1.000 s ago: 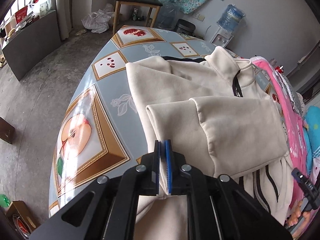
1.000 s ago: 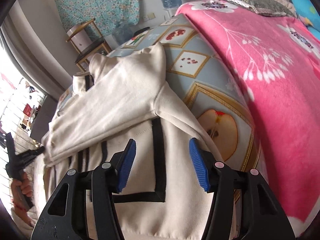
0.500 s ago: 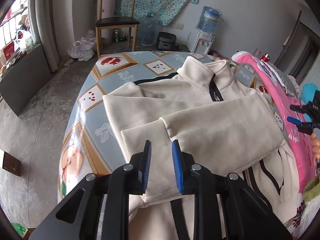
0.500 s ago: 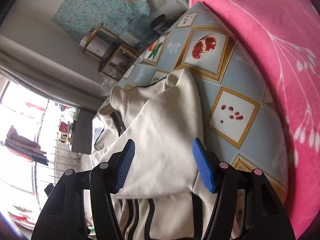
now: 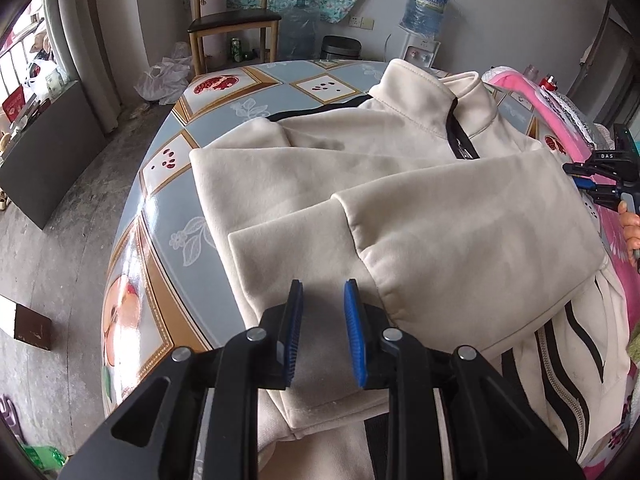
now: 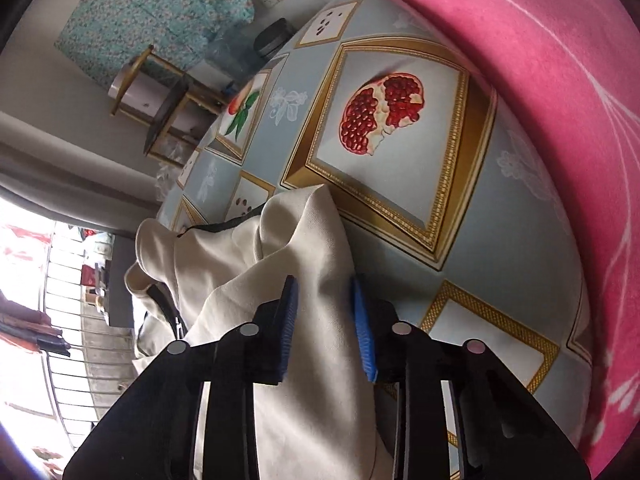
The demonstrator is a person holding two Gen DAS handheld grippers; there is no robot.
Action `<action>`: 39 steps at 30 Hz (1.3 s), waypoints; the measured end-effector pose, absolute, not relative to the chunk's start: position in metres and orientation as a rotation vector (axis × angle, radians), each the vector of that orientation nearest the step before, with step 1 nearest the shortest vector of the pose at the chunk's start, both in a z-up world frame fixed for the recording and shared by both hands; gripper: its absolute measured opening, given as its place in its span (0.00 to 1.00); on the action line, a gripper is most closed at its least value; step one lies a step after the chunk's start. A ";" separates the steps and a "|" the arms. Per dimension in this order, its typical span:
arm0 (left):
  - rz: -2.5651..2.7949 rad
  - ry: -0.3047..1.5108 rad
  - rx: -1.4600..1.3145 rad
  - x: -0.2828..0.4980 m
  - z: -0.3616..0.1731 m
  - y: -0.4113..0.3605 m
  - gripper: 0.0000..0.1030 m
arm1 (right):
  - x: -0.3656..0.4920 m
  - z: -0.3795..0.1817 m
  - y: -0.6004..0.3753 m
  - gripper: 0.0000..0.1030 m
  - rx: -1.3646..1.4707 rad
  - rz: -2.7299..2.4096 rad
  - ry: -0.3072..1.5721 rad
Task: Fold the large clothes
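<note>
A cream zip jacket [image 5: 400, 184] with black stripes lies on the fruit-patterned table [image 5: 168, 168], both sleeves folded across its front. My left gripper [image 5: 322, 324] is open and empty just above the left sleeve's cuff. My right gripper [image 6: 326, 320] is at the jacket's right shoulder [image 6: 316, 240] near the collar; its jaws are partly closed with the cream fabric between the blue pads [image 6: 362, 320]. The right gripper also shows at the right edge of the left wrist view [image 5: 600, 180].
A pink blanket [image 6: 540, 80] lies along the table's right side. A wooden chair [image 5: 236, 20], a water dispenser [image 5: 424, 12] and bags stand beyond the far edge. The floor drops away on the left.
My left gripper let go of the sleeve cuff, opened and drew back. My right gripper moved up to the shoulder by the collar and its jaws narrowed around the fabric.
</note>
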State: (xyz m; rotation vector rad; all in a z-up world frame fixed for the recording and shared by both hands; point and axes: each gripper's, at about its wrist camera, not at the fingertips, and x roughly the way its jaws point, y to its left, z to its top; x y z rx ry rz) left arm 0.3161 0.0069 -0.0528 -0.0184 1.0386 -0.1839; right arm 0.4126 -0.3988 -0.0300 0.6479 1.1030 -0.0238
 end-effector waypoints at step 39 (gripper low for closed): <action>-0.313 1.126 -0.281 0.493 0.018 -0.024 0.60 | 0.497 0.035 -0.280 0.54 0.392 0.213 1.077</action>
